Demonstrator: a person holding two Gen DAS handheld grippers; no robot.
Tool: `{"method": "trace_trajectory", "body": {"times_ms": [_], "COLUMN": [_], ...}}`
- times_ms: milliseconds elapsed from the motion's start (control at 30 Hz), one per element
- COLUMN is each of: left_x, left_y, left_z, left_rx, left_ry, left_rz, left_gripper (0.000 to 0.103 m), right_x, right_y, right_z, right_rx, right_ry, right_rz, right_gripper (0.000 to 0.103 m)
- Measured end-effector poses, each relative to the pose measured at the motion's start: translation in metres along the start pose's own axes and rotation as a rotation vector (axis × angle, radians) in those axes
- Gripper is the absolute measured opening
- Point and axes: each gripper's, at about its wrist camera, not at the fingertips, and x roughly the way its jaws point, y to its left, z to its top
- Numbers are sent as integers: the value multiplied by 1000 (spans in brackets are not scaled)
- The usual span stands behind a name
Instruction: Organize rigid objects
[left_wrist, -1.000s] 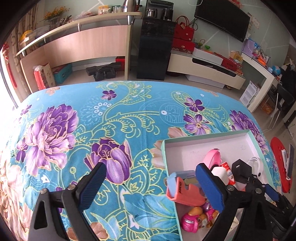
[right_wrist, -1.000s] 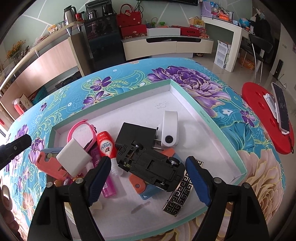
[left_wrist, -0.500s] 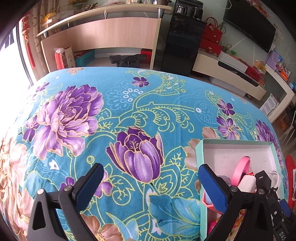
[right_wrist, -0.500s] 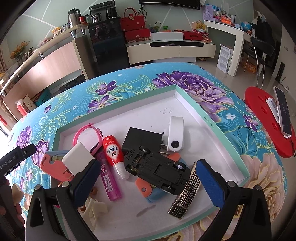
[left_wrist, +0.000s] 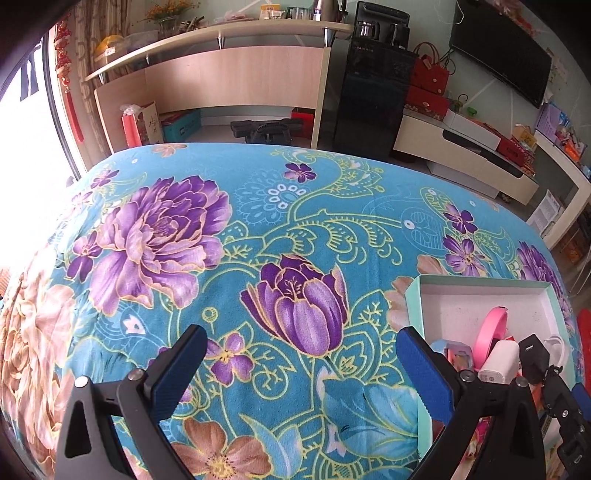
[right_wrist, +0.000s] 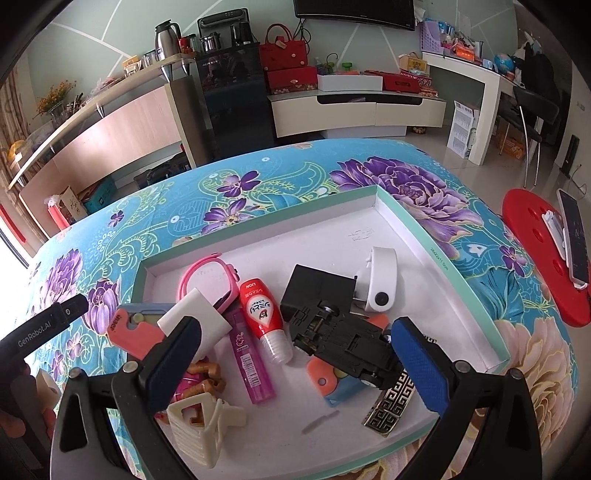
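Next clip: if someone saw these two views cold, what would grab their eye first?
Probably the loud turquoise tablecloth with big purple flowers, filling the left wrist view. Next, the shallow mint-rimmed box on it, crowded with small items: a red bottle, a pink watch and an upturned black toy car near the middle. The right gripper hangs wide open above that pile, holding nothing.

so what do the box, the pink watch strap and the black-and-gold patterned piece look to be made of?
Box: likely cardboard, matte white inside with a mint outer face; thin folded walls with sharp corners.
Pink watch strap: probably silicone or soft plastic; smooth, slightly glossy, holds a curved loop.
Black-and-gold patterned piece: possibly metal or metallised plastic; the gold fret pattern catches light, but the look leaves it open.
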Motion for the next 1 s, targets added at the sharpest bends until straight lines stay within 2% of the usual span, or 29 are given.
{"method": "trace_trajectory", "body": {"times_ms": [200,467,867,1000], "left_x": [-21,-58,-114,-126], "left_y": [13,37,54,58], "left_z": [-26,-54,-86,-97], "left_rx": [26,21,40,54], "left_ry": [-24,-39,-57,-47], "left_rz": [12,8,68,56], "left_gripper": [103,103,103,103], "right_x": [-23,-45,-78,-90], "right_y": [13,19,21,25], "right_z": [-4,-31,-73,-83], "right_rx": [-27,-49,-91,-97], "right_ry": [-33,0,33,29], "right_rz": [56,103,86,104], "right_gripper": [102,102,102,102]}}
